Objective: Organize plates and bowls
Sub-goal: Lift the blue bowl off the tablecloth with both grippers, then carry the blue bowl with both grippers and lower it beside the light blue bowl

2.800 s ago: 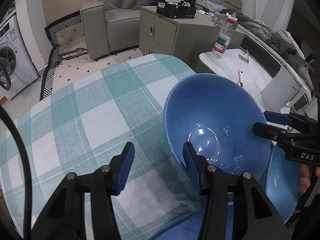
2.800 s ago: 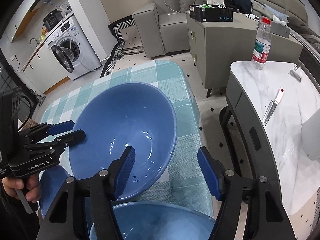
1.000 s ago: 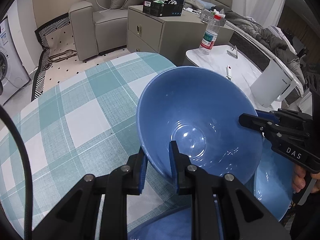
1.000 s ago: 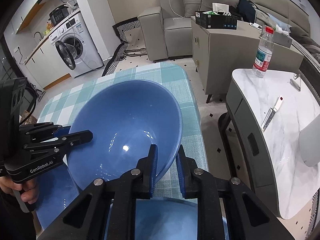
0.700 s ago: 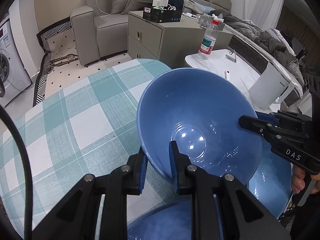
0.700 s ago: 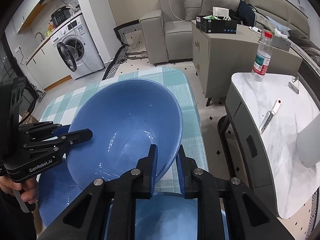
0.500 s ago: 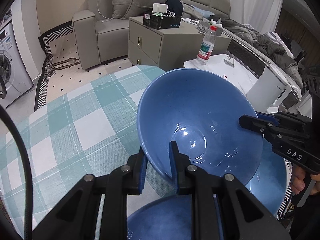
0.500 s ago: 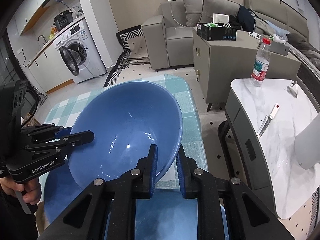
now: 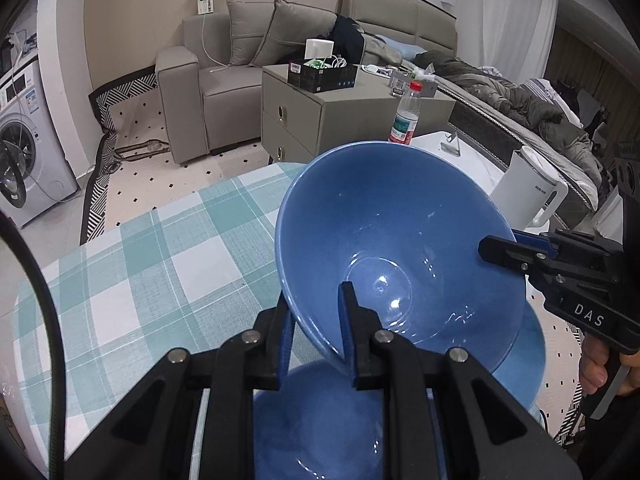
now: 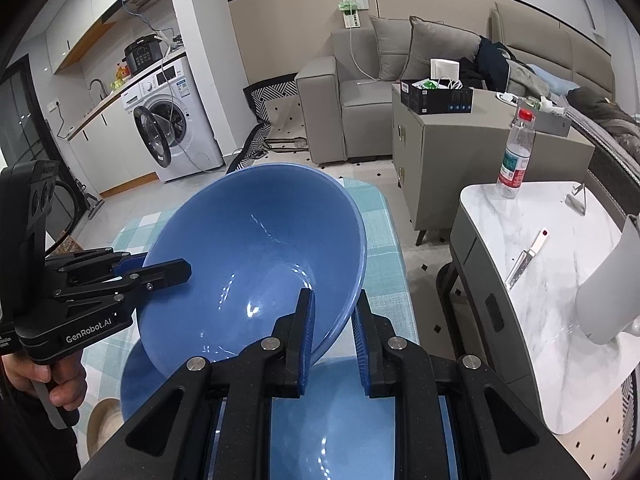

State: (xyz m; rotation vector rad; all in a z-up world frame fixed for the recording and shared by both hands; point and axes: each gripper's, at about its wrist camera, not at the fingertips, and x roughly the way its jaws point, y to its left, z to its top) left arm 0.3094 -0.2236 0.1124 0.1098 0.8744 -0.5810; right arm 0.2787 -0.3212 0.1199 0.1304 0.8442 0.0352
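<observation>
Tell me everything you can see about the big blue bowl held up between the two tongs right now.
The big blue bowl is a deep, wide, glossy bowl, apparently glazed ceramic, empty, with highlights on its flat bottom. It is tilted and off the checked tablecloth. The left tongs pinch its rim on one side and the right tongs on the opposite side, each with one pad inside and one outside. Other blue dishes lie below it; contact with them cannot be told.
</observation>
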